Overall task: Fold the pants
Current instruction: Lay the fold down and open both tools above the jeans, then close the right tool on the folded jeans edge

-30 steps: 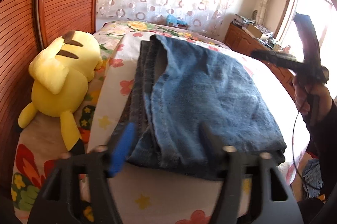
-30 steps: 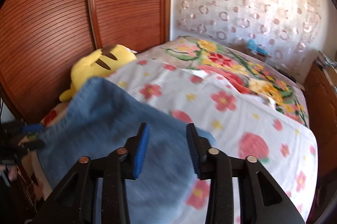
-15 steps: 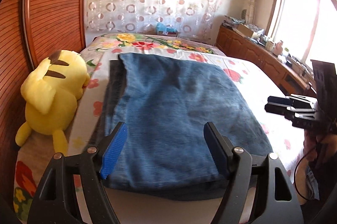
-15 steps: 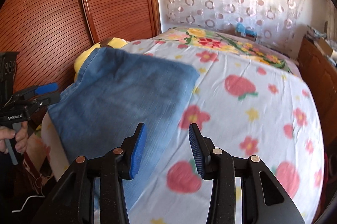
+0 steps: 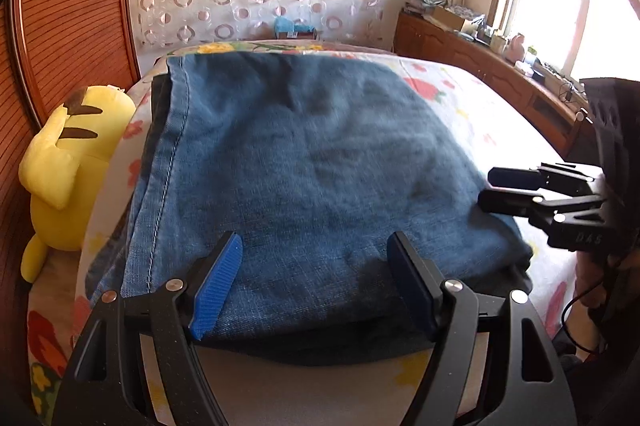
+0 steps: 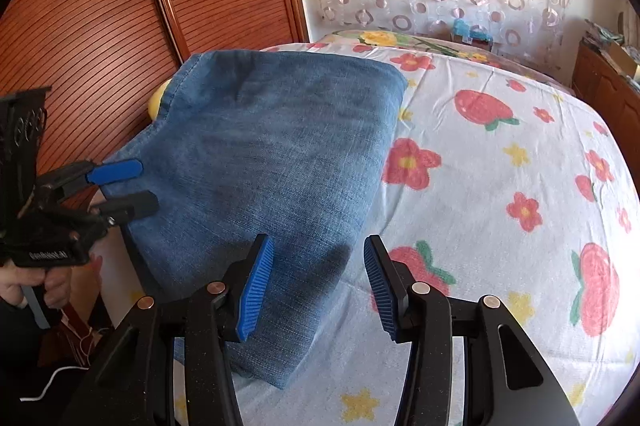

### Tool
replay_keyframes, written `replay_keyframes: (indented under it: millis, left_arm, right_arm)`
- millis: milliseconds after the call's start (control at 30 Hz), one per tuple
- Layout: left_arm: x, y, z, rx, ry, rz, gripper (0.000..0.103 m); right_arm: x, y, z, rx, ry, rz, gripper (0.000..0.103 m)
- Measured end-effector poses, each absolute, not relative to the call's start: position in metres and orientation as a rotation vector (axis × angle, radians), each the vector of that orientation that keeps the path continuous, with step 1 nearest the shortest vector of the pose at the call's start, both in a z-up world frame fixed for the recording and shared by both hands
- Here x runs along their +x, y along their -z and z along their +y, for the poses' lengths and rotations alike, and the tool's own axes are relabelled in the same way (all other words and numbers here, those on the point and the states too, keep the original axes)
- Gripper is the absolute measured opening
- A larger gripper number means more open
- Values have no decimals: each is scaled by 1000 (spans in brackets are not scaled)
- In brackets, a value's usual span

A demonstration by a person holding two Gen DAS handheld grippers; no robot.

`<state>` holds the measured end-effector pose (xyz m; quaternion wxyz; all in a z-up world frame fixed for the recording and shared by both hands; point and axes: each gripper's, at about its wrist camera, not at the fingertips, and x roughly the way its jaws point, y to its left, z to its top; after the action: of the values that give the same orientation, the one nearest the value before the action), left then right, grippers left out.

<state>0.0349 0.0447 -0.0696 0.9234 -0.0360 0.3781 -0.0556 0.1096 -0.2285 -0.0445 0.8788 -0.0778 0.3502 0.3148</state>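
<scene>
Blue denim pants [image 5: 312, 177] lie folded into a thick rectangle on the flowered bed sheet [image 5: 472, 113]. My left gripper [image 5: 314, 246] hovers open over their near edge, with nothing pinched between its blue pads. In the right wrist view the same pants [image 6: 280, 153] fill the left middle. My right gripper [image 6: 318, 246] stands over their near right corner; its jaws are opening and the pads do not press the cloth. Each gripper shows in the other's view: the right gripper [image 5: 487, 187] beside the pants' right edge, the left gripper [image 6: 146, 185] at their left edge.
A yellow plush toy [image 5: 68, 161] lies left of the pants against the slatted wooden wardrobe [image 6: 100, 5]. A wooden cabinet [image 5: 480, 73] with clutter runs under the window at the right. A hand [image 6: 44, 286] holds the left gripper's handle. The sheet [image 6: 500, 185] stretches right.
The right gripper has come down from high on the right to the pants' right edge and its jaws have widened. The pants now lie flat and spread. The left gripper shifted along their near edge.
</scene>
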Motion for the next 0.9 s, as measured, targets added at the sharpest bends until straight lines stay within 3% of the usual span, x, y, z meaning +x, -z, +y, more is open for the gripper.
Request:
replay_keyframes:
  millis: [300,567,900]
  left_arm:
    - [29,80,35,-11,100,767,76]
    - [29,81,36,-11,101,763,77]
    - [29,81,34,-7,101,755,77]
  right_arm:
    - [105,52,-216,-153,-664,744,50]
    - [106,60,-212,-142,-646,751,61]
    - [97,66,-205,-176,-625,698,64]
